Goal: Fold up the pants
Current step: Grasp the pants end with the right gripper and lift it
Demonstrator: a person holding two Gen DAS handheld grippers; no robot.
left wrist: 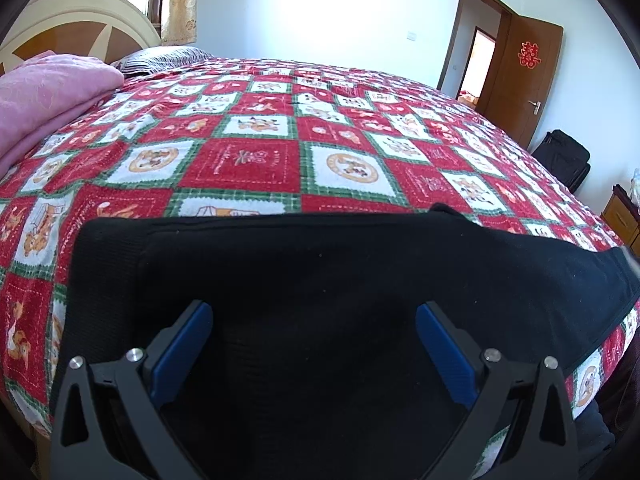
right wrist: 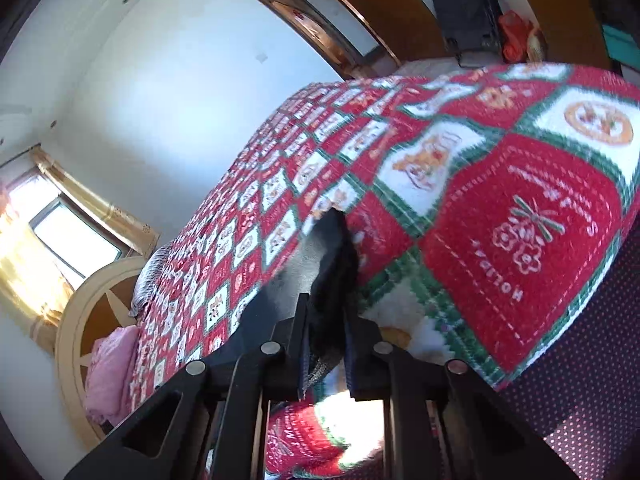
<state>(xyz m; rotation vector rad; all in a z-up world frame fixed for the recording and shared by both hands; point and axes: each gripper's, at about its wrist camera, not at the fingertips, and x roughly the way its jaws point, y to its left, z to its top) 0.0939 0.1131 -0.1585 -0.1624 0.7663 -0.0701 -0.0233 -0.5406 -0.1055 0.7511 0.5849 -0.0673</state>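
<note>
Black pants (left wrist: 320, 272) lie spread across the near edge of the bed in the left wrist view, folded into a wide band. My left gripper (left wrist: 314, 312) is open just above them, its blue pads (left wrist: 184, 344) wide apart and empty. My right gripper (right wrist: 326, 320) is shut on a bunched piece of the black pants (right wrist: 334, 256), held tilted above the bed in the right wrist view. The rest of the pants is hidden there behind the fingers.
The bed is covered by a red, white and green patchwork quilt (left wrist: 256, 160). A pink blanket (left wrist: 48, 92) lies at the headboard (left wrist: 80, 20) end. An open brown door (left wrist: 524, 80) and a black bag (left wrist: 564, 156) stand at the far right.
</note>
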